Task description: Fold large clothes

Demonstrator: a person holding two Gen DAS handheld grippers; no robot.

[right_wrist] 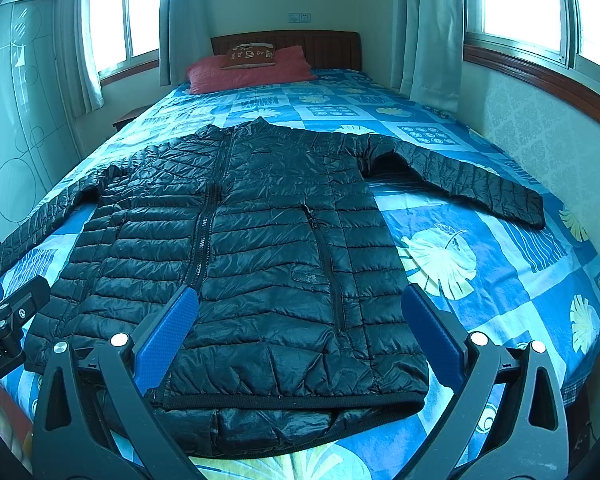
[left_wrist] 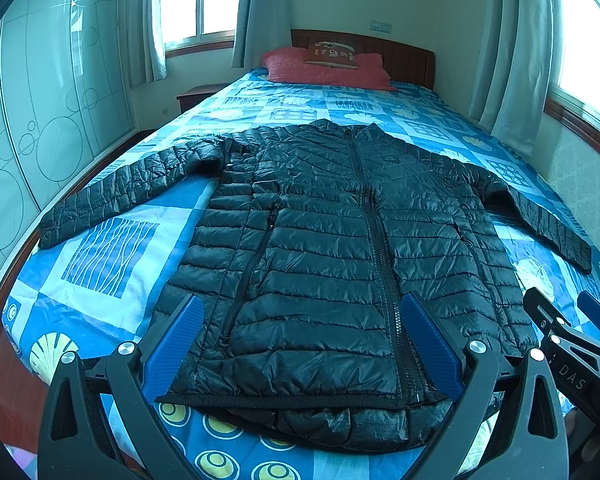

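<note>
A black quilted puffer jacket (left_wrist: pixel 320 248) lies flat and zipped on the bed, front up, collar away from me, both sleeves spread out to the sides. It also shows in the right wrist view (right_wrist: pixel 260 248). My left gripper (left_wrist: pixel 302 316) is open and empty, hovering above the jacket's hem left of the zipper. My right gripper (right_wrist: pixel 300 308) is open and empty above the hem on the jacket's right half. The right gripper also shows at the right edge of the left wrist view (left_wrist: pixel 560 312). The left gripper's tip shows at the left edge of the right wrist view (right_wrist: pixel 16 300).
The bed has a blue patterned sheet (left_wrist: pixel 112 256), a red pillow (left_wrist: pixel 328 68) and a wooden headboard (left_wrist: pixel 400 52). A glass-door wardrobe (left_wrist: pixel 40 120) stands left of the bed. A wall with curtained windows (right_wrist: pixel 520 20) runs along the right.
</note>
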